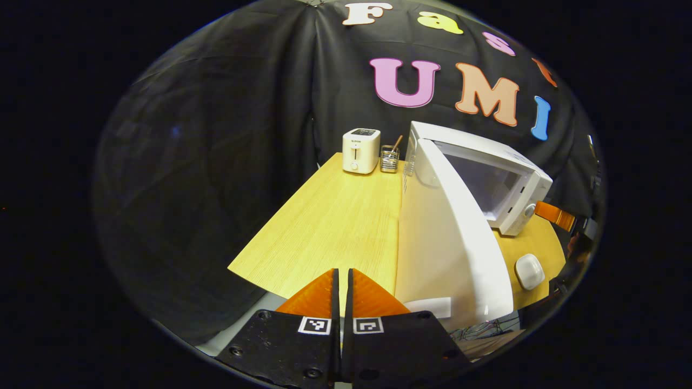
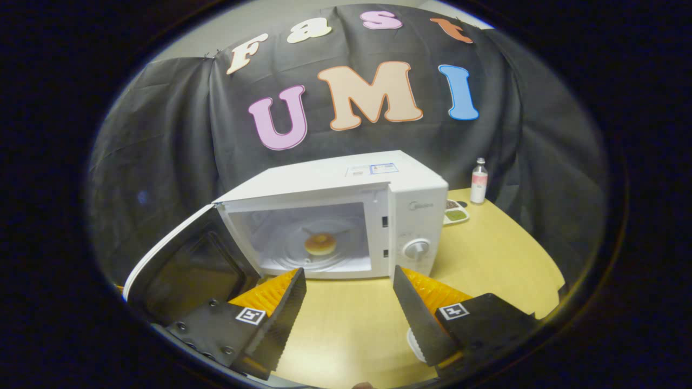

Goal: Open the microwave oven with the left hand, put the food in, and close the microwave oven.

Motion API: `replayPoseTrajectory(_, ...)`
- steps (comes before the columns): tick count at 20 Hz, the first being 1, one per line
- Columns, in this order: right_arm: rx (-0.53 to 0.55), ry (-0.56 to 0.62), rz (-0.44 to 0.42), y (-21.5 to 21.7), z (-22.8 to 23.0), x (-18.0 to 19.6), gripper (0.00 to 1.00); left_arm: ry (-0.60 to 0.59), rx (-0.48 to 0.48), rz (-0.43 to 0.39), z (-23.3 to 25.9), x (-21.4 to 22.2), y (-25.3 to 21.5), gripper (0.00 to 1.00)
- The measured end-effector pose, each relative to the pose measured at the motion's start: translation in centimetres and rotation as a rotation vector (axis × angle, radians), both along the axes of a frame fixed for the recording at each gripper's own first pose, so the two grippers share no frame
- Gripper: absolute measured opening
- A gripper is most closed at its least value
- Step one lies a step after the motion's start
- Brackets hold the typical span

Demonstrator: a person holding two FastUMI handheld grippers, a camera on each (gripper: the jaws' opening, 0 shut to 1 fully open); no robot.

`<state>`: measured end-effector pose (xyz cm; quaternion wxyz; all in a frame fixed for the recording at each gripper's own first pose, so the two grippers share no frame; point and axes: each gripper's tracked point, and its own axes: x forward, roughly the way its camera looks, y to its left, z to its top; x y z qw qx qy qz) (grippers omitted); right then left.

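Observation:
The white microwave [image 2: 416, 194] stands on the wooden table with its door [image 2: 184, 265] swung wide to the left. A round golden bun [image 2: 320, 243] lies on the turntable inside the cavity. My right gripper [image 2: 348, 275] is open in front of the cavity, nothing between its fingers, a short way back from the opening. In the left gripper view the door's white outer face [image 1: 448, 243] rises just right of my left gripper [image 1: 341, 275], which is shut with nothing held. The microwave body [image 1: 519, 186] sits beyond the door.
A white toaster [image 1: 361, 150] and a wire utensil holder [image 1: 389, 158] stand at the table's far end. A small bottle [image 2: 479, 187] and a dish of green food [image 2: 456, 213] sit right of the microwave. A white plate's rim [image 2: 413, 340] shows under my right finger.

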<state>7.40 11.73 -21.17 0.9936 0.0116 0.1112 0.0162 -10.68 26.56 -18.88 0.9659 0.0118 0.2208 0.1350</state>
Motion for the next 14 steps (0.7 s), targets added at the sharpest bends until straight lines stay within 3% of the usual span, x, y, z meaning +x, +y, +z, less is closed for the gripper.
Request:
replayPoseTrajectory(7,0.007,0.015,-0.062,-4.4,2.0,-4.6,0.92,0.010,0.004,-0.076,0.1,0.5,-2.6,0.01)
replayPoseTrajectory(8,0.009,0.015,-0.072,-5.0,2.3,-5.1,1.00,0.008,-0.009,-0.085,0.0,0.6,-3.1,0.01)
replayPoseTrajectory(9,0.011,0.019,-0.083,-5.6,2.5,-5.6,0.92,0.004,-0.017,-0.094,0.1,0.8,-3.6,0.01)
replayPoseTrajectory(11,0.010,0.014,-0.101,-6.7,3.4,-6.3,0.92,0.002,-0.015,-0.110,0.3,1.2,-4.7,0.01)
replayPoseTrajectory(12,0.009,0.015,-0.110,-7.3,3.6,-6.5,1.00,0.002,-0.012,-0.116,0.3,1.3,-5.3,0.01)
replayPoseTrajectory(13,0.010,0.017,-0.116,-7.8,3.7,-6.7,1.00,0.002,-0.014,-0.125,0.4,1.6,-5.9,0.01)
replayPoseTrajectory(14,0.013,0.022,-0.122,-8.4,3.7,-6.8,0.92,0.004,-0.020,-0.137,0.3,1.9,-6.8,0.01)
